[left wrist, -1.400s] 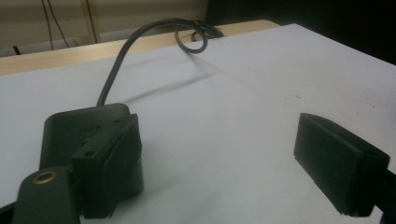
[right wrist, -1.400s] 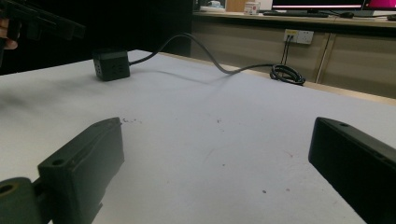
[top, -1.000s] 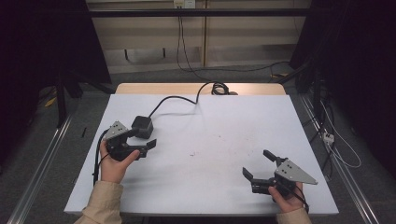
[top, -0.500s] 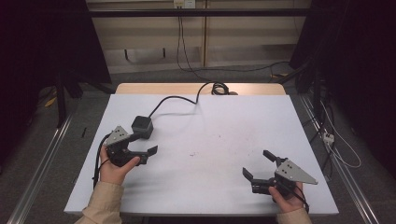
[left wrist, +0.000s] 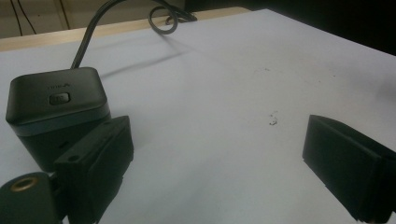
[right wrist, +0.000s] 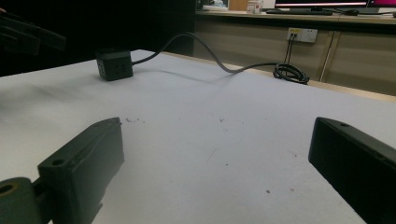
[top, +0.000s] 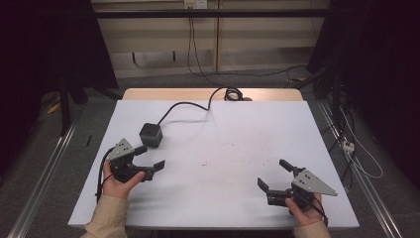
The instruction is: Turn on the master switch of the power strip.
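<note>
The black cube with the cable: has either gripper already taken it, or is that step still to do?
Nothing looks done yet: the black cube rests on the white table, its cable trailing to the far edge. The left gripper is open beside it, not around it. The right gripper is open, far away. Grasping remains.

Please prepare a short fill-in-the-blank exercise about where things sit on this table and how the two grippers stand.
1. The black cube sits on the white table nearest the ____ gripper.
2. Both the left gripper and the right gripper have their jaws ____.
3. A black ____ runs from the cube to a coil at the table's far edge.
4. The cube's top carries a small ____, seen in the left gripper view.

Missing words: left; open; cable; button
</note>
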